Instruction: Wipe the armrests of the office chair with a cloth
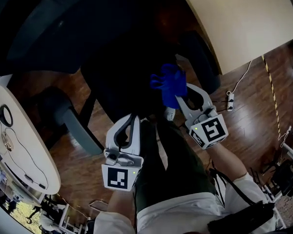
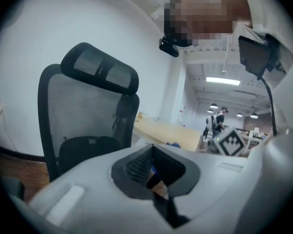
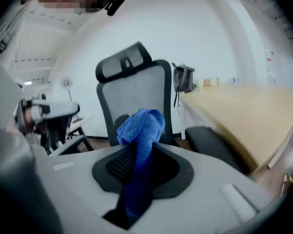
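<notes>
The black mesh office chair (image 1: 112, 48) stands in front of me, its back and headrest (image 2: 100, 74) upright in both gripper views. One padded armrest (image 1: 201, 57) lies just beyond my right gripper (image 1: 183, 99), and shows as a dark pad (image 3: 212, 143) in the right gripper view. The other armrest (image 1: 63, 112) is at the left. My right gripper (image 3: 136, 165) is shut on a blue cloth (image 1: 170, 84), which bunches up above the jaws (image 3: 141, 126). My left gripper (image 1: 132, 118) hangs lower and nearer to me, jaws together with nothing in them (image 2: 154, 172).
A white oval table (image 1: 19, 145) with cables on it is at my left. A beige desk (image 1: 244, 18) fills the upper right. A power strip and cord (image 1: 230, 100) lie on the wooden floor at the right. A person (image 2: 216, 121) stands far off.
</notes>
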Demonstrator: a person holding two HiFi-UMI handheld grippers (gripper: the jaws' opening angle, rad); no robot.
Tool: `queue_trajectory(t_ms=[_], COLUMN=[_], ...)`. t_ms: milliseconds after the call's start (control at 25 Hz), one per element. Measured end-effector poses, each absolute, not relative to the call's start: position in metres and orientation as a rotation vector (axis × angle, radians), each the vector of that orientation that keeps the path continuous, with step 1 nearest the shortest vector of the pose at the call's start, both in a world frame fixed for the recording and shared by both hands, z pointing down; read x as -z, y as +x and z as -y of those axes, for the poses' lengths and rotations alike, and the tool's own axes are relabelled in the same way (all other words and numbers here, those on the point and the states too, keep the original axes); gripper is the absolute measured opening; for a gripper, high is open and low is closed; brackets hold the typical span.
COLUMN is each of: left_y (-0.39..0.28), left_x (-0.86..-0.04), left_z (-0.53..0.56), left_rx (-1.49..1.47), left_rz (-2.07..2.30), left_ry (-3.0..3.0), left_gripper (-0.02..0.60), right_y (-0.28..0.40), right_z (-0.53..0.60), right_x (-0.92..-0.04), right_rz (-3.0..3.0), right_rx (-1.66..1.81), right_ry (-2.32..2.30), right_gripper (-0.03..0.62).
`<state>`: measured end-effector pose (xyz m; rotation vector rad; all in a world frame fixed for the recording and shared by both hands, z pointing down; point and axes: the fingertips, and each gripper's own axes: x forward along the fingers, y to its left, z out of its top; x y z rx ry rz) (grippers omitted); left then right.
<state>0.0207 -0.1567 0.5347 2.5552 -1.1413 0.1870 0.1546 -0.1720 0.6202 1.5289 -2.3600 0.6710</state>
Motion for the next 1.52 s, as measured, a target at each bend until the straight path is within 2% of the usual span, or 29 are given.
queue_trajectory(t_ms=[120,360,480,680,800,920,1040,1240,1360,1520], left_y=[0.025,0.031,0.033,0.018,0.005,-0.015,-0.038,-0.078,-0.091,-0.095], left_x=[-0.52,-0.498,-0.49,-0.485,-0.476,-0.449,-0.397,-0.289,-0.235,-0.195], left_z=[0.158,0.145,0.137,0.141,0.141,0.129,0.129,0.127,0.099,0.05], left_rx=[-0.152,-0.122,-0.057,-0.028,-0.041,-0.087,-0.109,-0.049,0.011,0.004], left_rz=[1.13,1.118,1.084,1.121,1.166,1.209,1.275,1.454,1.552,1.657], left_ry=[2.568,2.671,2.639,2.591,2.568,2.555,2.585,2.694,2.741,2.814], left_gripper=[0.002,0.002,0.002,0.002,0.002,0.002,0.002,0.002,0.002,0.002], right_y=[0.195,0.252,0.257,0.272,0.276,0.257,0.226,0.184,0.164,0.154], right_z=[0.225,0.283,0.233,0.09,0.061,0.073,0.099,0.104,0.072,0.037], right_x=[-0.578,-0.643,-0.641,-0.648,-0.636,-0.563,-0.443,-0.253,-0.192,-0.158], right_rz=[2.289,1.925,1.902,1.834,1.902,2.128,2.418,2.752,2.812,2.863], right_rx=[-0.726,-0.978,-0.959,-1.009,-0.993,-0.859,-0.653,-0.128,0.061,0.162], right_ry=[1.592,1.523,1.48,1.493,1.519,1.555,1.595,1.631,1.6,1.559], right_gripper=[0.083,0.083,0.083,0.084,0.084,0.084,0.084,0.086,0.086,0.087])
